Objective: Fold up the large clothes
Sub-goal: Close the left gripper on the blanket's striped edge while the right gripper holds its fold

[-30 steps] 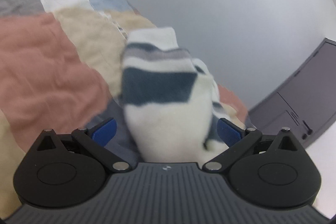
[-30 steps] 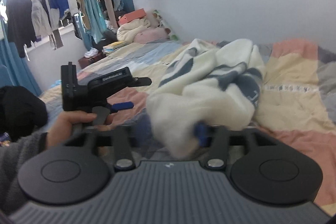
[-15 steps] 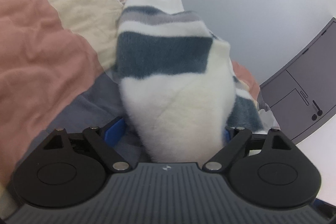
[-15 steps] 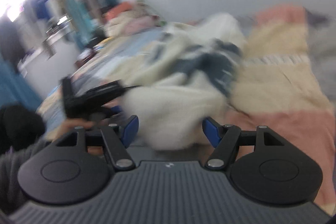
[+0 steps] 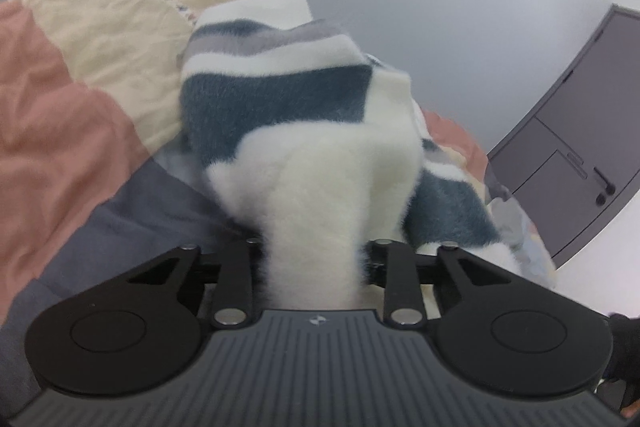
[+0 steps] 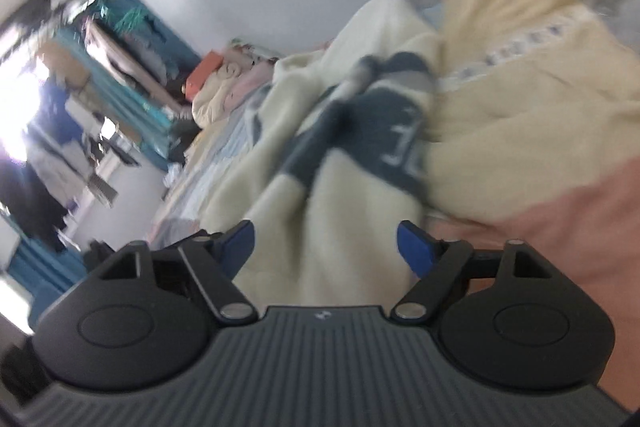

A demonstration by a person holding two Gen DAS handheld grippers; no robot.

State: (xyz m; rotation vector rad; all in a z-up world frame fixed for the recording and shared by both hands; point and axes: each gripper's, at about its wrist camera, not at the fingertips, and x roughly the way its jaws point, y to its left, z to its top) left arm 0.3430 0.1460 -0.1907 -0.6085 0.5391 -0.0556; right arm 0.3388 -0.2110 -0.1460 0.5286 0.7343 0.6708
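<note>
A cream fleece garment with dark blue and grey stripes lies bunched on the patchwork quilt. My left gripper is closing on a cream fold of it. The fold is squeezed narrow between the jaws, and the pads are buried in the pile. In the right wrist view, which is tilted and blurred, the same garment runs away from me across the quilt. My right gripper is opening, its blue pads standing apart with cream fleece lying between them.
A grey door stands beyond the bed's far right end, below a pale wall. In the right wrist view a rack of hanging clothes stands by a bright window at left. A heap of bedding lies at the bed's far end.
The left jaws went from wide apart to pinched on the cream fold, hiding the blue pads. The right view rolled and dropped toward the garment, and its jaws widened.
</note>
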